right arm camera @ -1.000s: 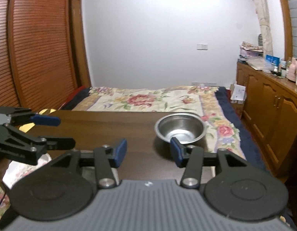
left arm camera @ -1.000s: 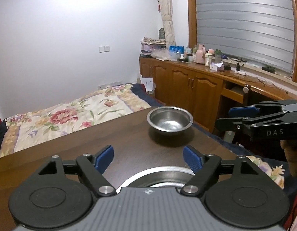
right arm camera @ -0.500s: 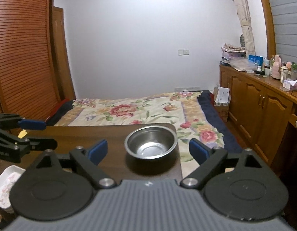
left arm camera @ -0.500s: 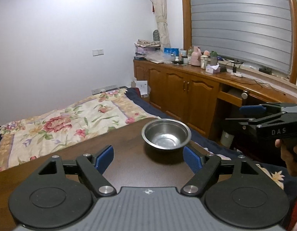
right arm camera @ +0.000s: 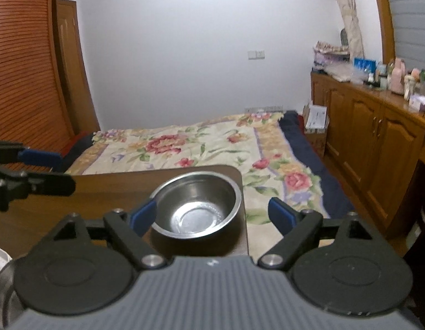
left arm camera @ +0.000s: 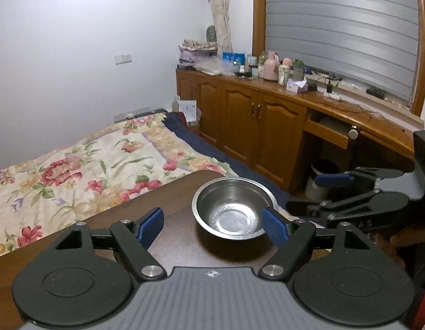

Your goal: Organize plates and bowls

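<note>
Closing in: two hand-held grippers converge on a steel bowl (right arm camera: 197, 206) standing upright at the corner of a dark wooden table (right arm camera: 102, 187), a bed with a floral quilt (right arm camera: 201, 143) beyond it.
Bowl's place: right at the table's rounded far corner, its rim close to the table edge on the side toward the cabinets (left arm camera: 256, 121).
Key relation: the bowl lies ahead of the right gripper (right arm camera: 212, 214) and left of its midline, its rim just beside the left blue pad, with a wide gap to the right pad, which hangs past the table edge over the quilt.
Long axis: none to speak of; the bowl is round, so any grip would fall on its rim or wall.
Nearer hand: by this reading the right, whose pads already flank the bowl; whether the left pad touches the rim cannot be told.
Right fingers: spread wide and now closing slightly, bowl between them, not yet clamped.
Left gripper (left arm camera: 214, 227): released, jaws wide, holding nothing; the bowl sits ahead and to its right, the right pad just beside the rim.
Likely next need: a shift leftward to centre the bowl before the squeeze.
Risk: a nudge could tip the bowl off the corner.
</note>
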The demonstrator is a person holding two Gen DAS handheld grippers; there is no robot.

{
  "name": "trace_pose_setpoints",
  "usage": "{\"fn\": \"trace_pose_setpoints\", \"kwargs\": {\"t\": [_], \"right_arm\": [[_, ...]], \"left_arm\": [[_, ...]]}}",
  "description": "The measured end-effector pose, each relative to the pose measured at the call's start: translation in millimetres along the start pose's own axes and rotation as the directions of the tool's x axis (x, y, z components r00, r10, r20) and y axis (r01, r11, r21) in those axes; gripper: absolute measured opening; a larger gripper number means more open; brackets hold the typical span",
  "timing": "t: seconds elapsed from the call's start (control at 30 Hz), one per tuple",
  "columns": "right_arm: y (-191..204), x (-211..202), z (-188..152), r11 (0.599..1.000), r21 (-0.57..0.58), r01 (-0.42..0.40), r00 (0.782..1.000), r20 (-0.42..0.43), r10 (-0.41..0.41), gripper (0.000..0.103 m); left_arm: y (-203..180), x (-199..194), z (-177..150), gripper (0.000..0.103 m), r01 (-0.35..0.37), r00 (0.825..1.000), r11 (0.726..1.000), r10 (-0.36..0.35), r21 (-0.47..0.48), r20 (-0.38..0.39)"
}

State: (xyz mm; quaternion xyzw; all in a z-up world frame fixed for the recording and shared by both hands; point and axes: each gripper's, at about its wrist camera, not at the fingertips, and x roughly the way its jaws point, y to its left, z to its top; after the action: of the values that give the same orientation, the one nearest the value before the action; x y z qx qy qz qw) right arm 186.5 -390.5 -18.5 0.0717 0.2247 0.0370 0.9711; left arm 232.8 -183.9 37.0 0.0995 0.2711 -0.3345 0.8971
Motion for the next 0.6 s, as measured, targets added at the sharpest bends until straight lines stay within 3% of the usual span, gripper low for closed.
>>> {"fn": "trace_pose_setpoints", "kwargs": {"t": [0.2, 0.33, 0.6], "right_arm": [[-8, 26, -6, 0.999, 0.041, -0.032, 0.998, -0.046, 0.034, 0.079], [-13, 40, -7, 0.997, 0.06, -0.05, 0.996, -0.069, 0.054, 0.073], [-12, 51, -8, 0.988, 0.108, -0.108, 0.989, -0.094, 0.118, 0.063]], "left_arm": [[5, 38, 3, 0.073, 0.026, 0.997, 1.0, -0.028, -0.016, -0.069], [14, 63, 4, 0.058, 0.058, 0.988, 0.997, -0.065, -0.051, -0.139], [32, 96, 5, 0.055, 0.068, 0.974, 0.993, -0.087, -0.098, -0.211]]}}
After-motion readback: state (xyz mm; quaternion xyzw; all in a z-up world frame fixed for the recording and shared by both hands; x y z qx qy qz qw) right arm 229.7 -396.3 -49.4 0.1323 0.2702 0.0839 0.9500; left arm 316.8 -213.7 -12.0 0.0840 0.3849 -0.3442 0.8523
